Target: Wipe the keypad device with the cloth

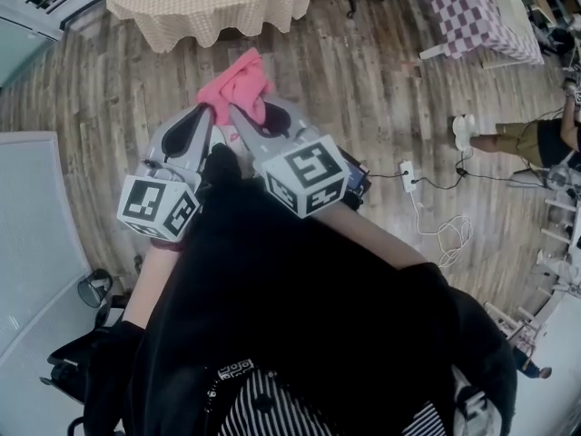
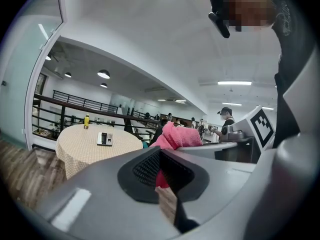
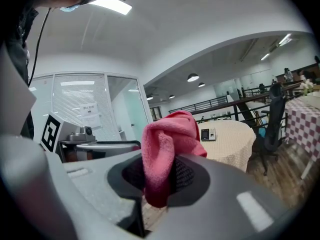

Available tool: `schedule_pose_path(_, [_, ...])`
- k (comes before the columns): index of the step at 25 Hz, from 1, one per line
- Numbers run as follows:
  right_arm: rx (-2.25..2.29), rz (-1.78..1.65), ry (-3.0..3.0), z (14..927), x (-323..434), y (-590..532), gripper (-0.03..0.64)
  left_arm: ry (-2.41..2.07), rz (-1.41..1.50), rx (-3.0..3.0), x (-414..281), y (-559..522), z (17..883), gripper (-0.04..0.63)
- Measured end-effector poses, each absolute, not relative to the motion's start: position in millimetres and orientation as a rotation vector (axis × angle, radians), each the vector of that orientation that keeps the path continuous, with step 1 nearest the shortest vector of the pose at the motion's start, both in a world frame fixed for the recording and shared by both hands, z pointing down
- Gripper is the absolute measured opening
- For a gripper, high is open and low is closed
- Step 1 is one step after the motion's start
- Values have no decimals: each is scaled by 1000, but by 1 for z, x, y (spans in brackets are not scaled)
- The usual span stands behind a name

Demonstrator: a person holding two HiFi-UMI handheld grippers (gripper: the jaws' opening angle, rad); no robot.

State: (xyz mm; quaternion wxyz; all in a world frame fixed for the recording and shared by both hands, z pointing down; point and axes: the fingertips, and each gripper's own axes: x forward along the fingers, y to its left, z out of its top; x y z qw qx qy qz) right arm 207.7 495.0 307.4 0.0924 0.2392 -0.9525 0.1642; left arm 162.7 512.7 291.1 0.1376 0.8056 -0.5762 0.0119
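Observation:
A pink cloth sticks up from my right gripper, which is shut on it; in the right gripper view the cloth fills the jaws of the right gripper. My left gripper is held close beside it on the left, jaws together; a sliver of red shows in the gap of the left gripper. The keypad device lies flat on a round table with a beige checked cover, some way ahead. From the right, the keypad device shows on the same table. Both grippers are in the air, far from it.
A yellow bottle stands on the round table's far side. An office chair and a purple-checked table are to the right. A power strip with cables lies on the wooden floor. A glass partition is on the left.

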Motion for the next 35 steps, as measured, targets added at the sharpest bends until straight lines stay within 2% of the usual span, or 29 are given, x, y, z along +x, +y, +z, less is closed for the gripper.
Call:
schedule_pose_path(12, [810, 416, -2832, 307, 171, 425, 78, -1614, -71, 2342, 118, 436, 290, 0])
schedule_pose_path(26, [904, 424, -2776, 307, 65, 313, 78, -1465, -67, 2365, 12, 314, 297, 0])
schedule_pose_path(35, [927, 467, -2730, 313, -7, 274, 78, -1424, -9, 2438, -51, 280, 298, 0])
